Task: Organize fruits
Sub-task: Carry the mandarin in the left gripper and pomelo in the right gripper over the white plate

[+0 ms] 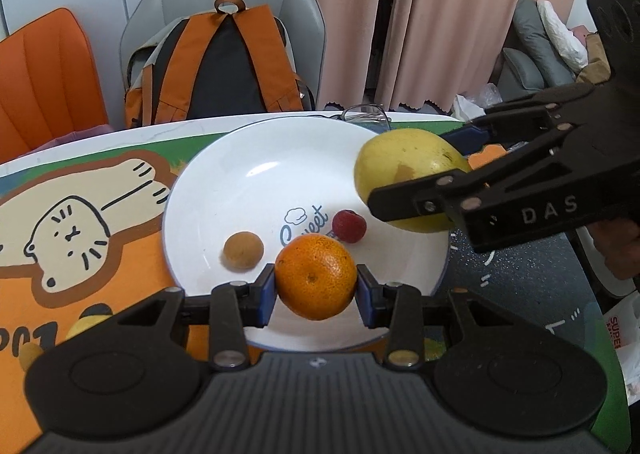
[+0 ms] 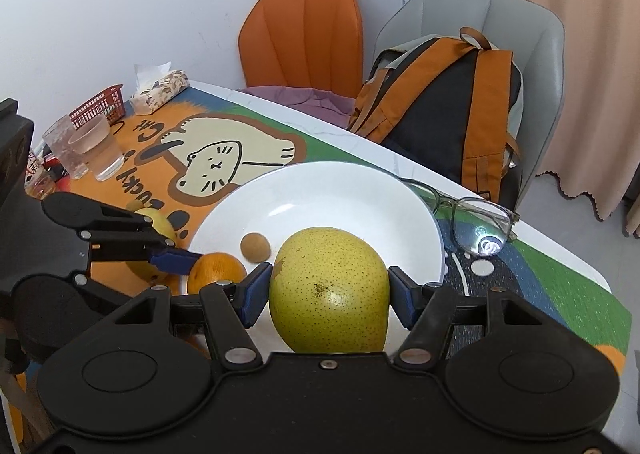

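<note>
While the left gripper (image 1: 316, 288) clamps the orange (image 1: 316, 277) and the right gripper (image 2: 328, 294) clamps the yellow-green pear (image 2: 329, 292), both fruits hang over the white plate (image 1: 240, 181). This looks like the delivery step. Next, each must sink beyond its fingertips, clear of the small brown fruit (image 1: 243, 250) and red fruit (image 1: 349, 226), before letting go.

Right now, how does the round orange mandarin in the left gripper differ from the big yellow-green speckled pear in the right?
The round orange mandarin is clearly smaller than the big yellow-green speckled pear. The mandarin's skin is dimpled and deep orange; the pear's is yellow-green with fine dark dots and a brown blemish. Shared: each is clamped between blue pads, the mandarin by the left gripper, the pear by the right gripper, over the white plate.
</note>
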{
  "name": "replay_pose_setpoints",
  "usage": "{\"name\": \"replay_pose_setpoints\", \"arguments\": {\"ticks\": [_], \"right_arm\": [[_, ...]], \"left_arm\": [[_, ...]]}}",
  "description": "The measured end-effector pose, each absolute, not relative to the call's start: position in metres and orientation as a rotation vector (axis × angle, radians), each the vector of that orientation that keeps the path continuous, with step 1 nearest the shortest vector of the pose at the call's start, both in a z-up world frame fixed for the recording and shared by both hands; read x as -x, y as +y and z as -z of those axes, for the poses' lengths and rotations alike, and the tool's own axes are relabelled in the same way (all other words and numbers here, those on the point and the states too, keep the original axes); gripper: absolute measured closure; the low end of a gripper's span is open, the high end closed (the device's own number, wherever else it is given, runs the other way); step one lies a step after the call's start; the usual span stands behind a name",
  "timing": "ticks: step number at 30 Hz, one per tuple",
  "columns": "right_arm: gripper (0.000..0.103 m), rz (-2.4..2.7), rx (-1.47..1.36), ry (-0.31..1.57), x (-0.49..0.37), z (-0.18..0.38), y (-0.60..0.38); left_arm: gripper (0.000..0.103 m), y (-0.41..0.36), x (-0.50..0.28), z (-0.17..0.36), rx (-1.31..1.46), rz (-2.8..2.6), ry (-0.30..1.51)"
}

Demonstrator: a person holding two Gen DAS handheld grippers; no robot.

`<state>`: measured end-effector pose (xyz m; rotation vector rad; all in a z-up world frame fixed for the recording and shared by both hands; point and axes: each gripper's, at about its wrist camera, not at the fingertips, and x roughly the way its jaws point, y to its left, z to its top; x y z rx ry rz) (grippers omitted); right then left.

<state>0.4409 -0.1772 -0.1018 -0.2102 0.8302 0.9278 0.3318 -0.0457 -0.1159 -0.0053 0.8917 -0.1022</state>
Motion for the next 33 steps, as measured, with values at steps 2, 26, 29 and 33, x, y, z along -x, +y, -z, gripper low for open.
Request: {"name": "replay_pose_setpoints", "arguments": {"ticks": [2,26,29,33], "right_arm": [[0.042,-0.932,0.213,0.830,-0.445,0.104,-0.174],[0.042,-0.978,0.229,0.844,-0.487,0.129,-0.139],[0.042,-0.992,0.234,0.843,-0.488,0.131,-0.136],[0.042,-0.998,0.253,0.842,-0.488,0.133,-0.132]], "left_arm": [[0.064,-0.045,-0.334,0.117,0.014,0.099,0.895],[0.064,-0.040,-0.356,0.139,0.052,0.087,0.950],[0.064,-0.041,-0.355,0.140,0.049,0.082,0.957],[0.064,-0.042,-0.354,0.140,0.059,0.073,0.954]]}}
